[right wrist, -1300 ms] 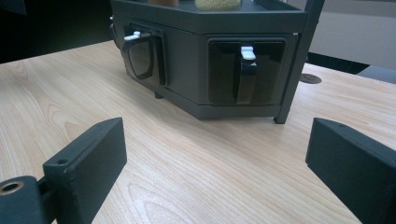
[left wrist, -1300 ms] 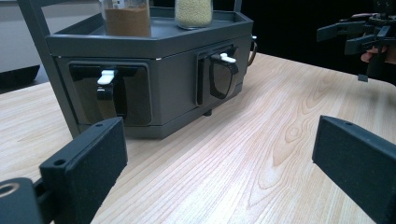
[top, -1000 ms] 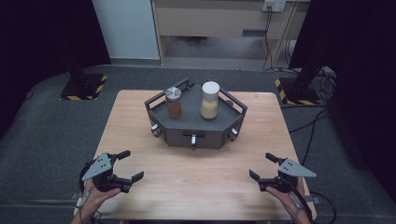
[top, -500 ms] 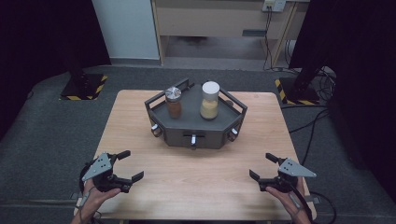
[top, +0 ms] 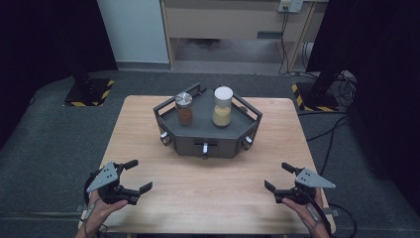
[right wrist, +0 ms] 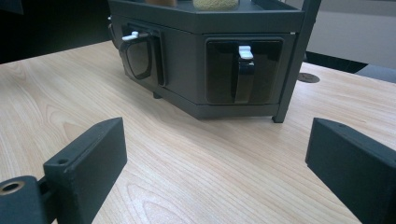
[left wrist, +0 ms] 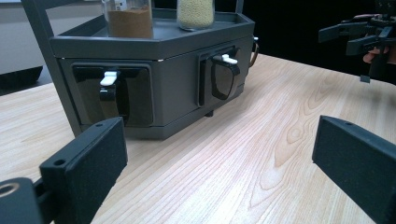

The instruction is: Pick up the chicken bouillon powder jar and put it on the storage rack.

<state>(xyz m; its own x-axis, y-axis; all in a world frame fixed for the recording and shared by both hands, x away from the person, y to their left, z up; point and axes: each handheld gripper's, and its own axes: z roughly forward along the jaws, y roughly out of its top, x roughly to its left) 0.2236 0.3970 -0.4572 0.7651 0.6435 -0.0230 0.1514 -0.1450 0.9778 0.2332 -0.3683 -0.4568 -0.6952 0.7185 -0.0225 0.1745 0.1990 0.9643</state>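
Waiting: nothing has moved since a second ago. Left gripper (top: 132, 179) and right gripper (top: 279, 179) both spread wide, empty, near worktop (top: 208, 193) front edge; grey rack (top: 205, 139) with jars mid-worktop, untouched.

Even overhead light on the table (top: 148, 129), dark surroundings, and the near tongs look perhaps slightly soft

Two black grippers (top: 132, 176) (top: 279, 177) with grey three-cornered top plates, blocky matte fingers (left wrist: 86, 163), trailing cables.
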